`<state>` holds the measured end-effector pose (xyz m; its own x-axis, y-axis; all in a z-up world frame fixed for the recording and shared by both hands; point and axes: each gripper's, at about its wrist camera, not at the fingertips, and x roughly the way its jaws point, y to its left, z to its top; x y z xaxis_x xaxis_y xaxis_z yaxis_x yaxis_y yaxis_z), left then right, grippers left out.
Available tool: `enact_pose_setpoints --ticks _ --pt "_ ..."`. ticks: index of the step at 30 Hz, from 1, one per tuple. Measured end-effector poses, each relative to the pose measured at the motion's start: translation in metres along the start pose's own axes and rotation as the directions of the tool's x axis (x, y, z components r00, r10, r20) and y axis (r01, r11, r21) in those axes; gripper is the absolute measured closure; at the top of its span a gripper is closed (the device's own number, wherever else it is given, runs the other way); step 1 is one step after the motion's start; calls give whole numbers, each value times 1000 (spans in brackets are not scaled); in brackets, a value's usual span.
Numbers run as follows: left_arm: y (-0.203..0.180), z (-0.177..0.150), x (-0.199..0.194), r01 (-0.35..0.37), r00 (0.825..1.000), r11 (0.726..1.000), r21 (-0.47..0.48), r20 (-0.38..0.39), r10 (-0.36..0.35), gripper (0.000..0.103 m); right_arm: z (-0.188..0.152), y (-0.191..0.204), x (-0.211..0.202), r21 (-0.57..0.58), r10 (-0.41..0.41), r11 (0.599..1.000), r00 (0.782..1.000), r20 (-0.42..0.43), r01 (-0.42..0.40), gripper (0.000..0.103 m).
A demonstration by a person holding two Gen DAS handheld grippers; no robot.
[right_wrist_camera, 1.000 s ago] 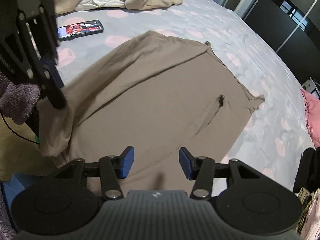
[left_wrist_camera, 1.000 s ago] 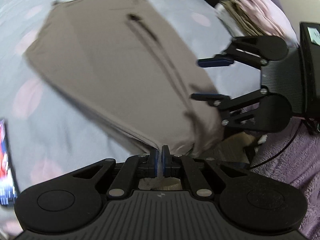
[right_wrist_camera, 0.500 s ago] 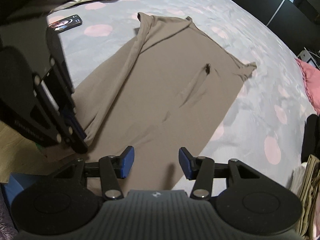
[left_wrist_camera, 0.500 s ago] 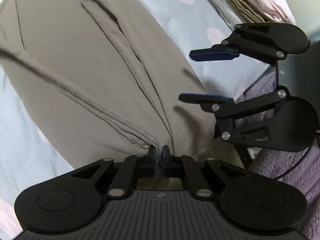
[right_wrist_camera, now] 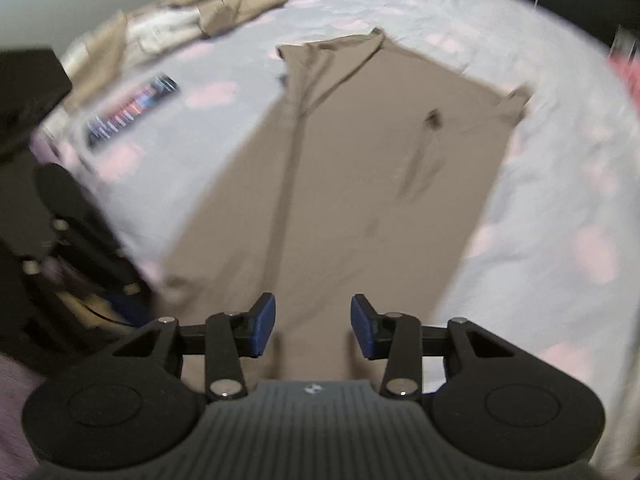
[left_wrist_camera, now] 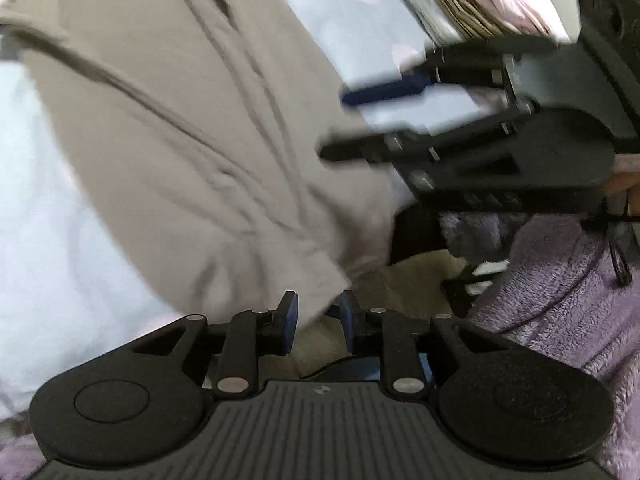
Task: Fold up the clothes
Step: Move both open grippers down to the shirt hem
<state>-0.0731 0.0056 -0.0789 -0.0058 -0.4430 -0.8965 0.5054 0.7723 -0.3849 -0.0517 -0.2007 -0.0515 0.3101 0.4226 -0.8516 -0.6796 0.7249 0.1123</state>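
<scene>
Cloth released: the left gripper (left_wrist_camera: 316, 322), pinched shut on the tan garment (left_wrist_camera: 192, 128) 1 second ago, is opening, the hem corner loose between its pads.
The right gripper (right_wrist_camera: 313, 326), empty and half open, is closing above the garment spread on the bed (right_wrist_camera: 560, 168); only its view shows the phone (right_wrist_camera: 132, 110).

One spread taupe garment (right_wrist_camera: 360, 184), one crumpled clothes heap (right_wrist_camera: 192, 28), one phone (right_wrist_camera: 132, 110), one folded stack (left_wrist_camera: 472, 4), two grippers

Taupe garment (right_wrist_camera: 352, 184); pale grey bedsheet (right_wrist_camera: 540, 184), pink dots; purple fleece (left_wrist_camera: 560, 300).
</scene>
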Motion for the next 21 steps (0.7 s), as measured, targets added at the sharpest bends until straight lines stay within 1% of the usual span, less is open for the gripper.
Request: enact_pose_setpoints --ticks 1,3,6,10,13,15,18,19,20,21 --pt "5 1 -7 -22 1000 1000 -5 10 22 79 0 0 1 26 35 999 999 -5 -35 58" --pt "17 4 -19 -68 997 998 -14 22 68 79 0 6 5 35 58 998 998 -22 -57 58" --pt "31 11 -34 -138 990 990 -23 34 139 79 -2 18 11 17 45 999 998 -52 -44 58" --pt "60 33 -60 -224 971 973 -56 69 228 75 0 25 19 24 48 999 995 -88 -46 58" --pt "84 55 -70 -268 955 958 -99 102 278 75 4 25 23 31 52 998 994 -97 -49 57" --pt "97 75 -75 -280 945 950 -134 136 298 75 6 26 25 27 48 999 994 -101 -46 57" --pt "120 100 -88 -267 927 940 -211 211 310 74 8 28 27 20 41 999 994 -104 -39 57" --pt "129 107 -93 -252 920 937 -241 240 310 70 8 28 27 22 42 999 994 -101 -40 57" --pt "138 115 -97 -231 913 934 -274 270 305 63 9 27 29 27 44 999 994 -97 -42 58" --pt "146 121 -97 -213 906 928 -306 294 305 61 10 26 31 32 45 999 995 -94 -42 58"
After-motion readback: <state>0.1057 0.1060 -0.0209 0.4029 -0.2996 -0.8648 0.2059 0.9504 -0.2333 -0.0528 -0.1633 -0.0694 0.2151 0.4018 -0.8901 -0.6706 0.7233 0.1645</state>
